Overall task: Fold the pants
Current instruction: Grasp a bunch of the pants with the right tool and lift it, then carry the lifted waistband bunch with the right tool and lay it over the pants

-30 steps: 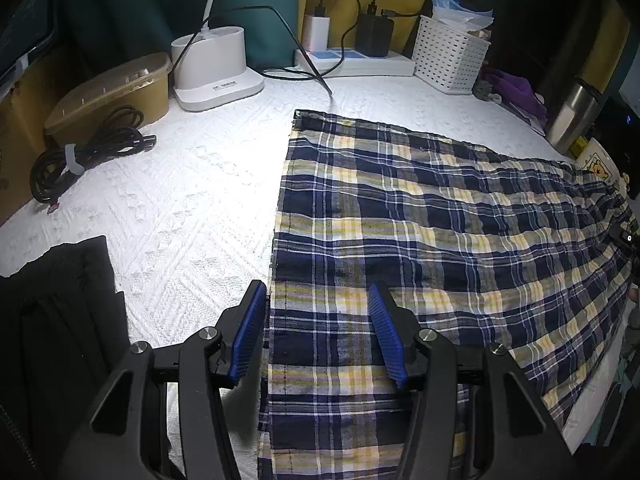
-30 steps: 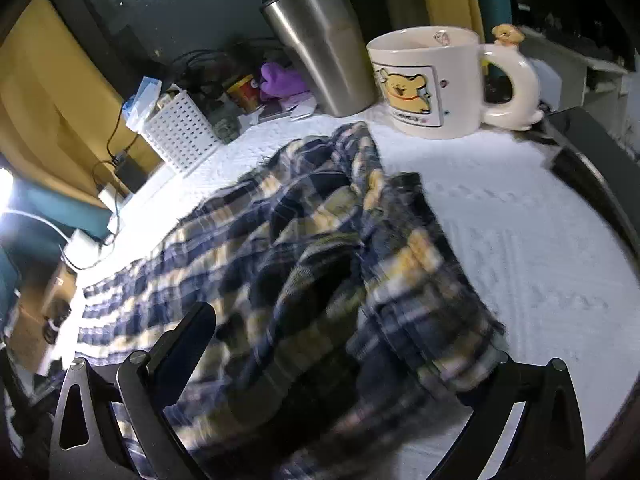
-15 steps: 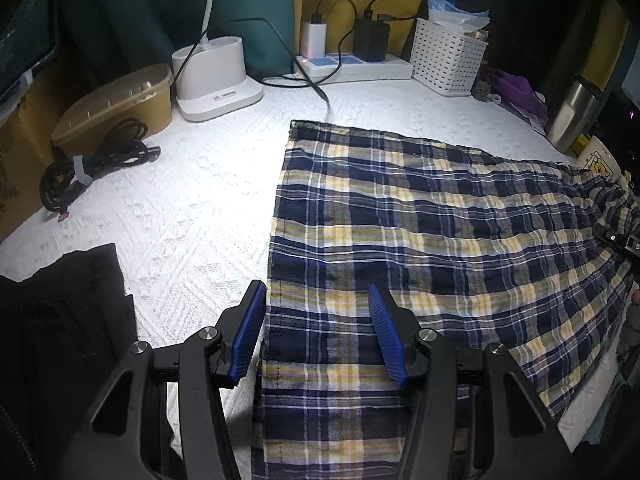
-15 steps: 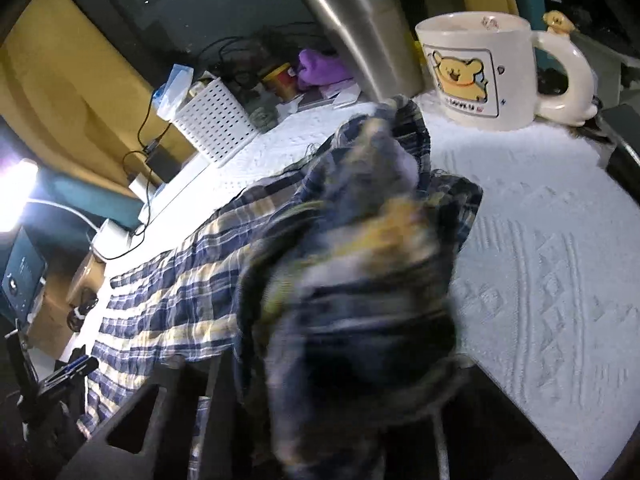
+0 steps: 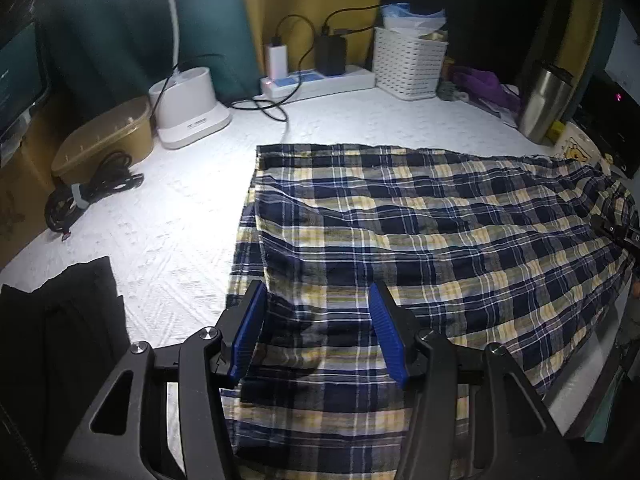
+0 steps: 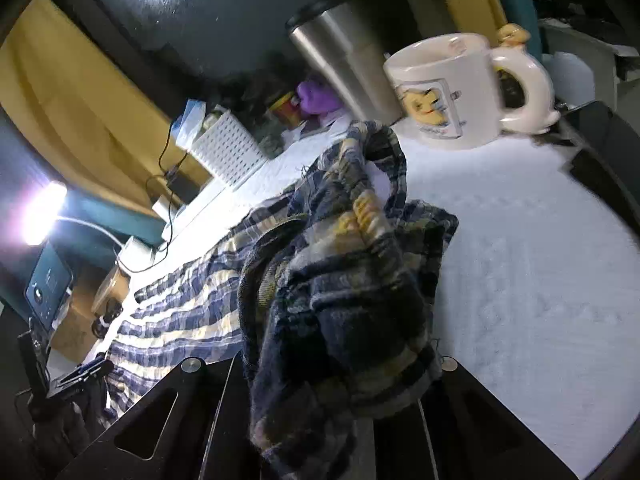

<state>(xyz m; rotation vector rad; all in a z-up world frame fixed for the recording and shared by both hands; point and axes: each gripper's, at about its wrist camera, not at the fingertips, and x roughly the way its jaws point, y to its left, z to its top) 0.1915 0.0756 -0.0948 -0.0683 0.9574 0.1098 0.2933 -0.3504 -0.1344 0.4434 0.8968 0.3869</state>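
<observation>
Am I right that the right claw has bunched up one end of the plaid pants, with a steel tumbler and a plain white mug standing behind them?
Nearly. The right claw has bunched up one end of the plaid pants, and the steel tumbler is there, but the mug is not plain: the right wrist view shows a yellow cartoon picture on its side.

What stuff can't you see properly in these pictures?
- Right gripper fingers: right wrist view, buried under the bunched pants.
- Pants' near hem: left wrist view, behind the left gripper and cut by the bottom edge.
- Mug: left wrist view, mostly behind the pants' far end.
- Basket contents: too dark and small.
</observation>
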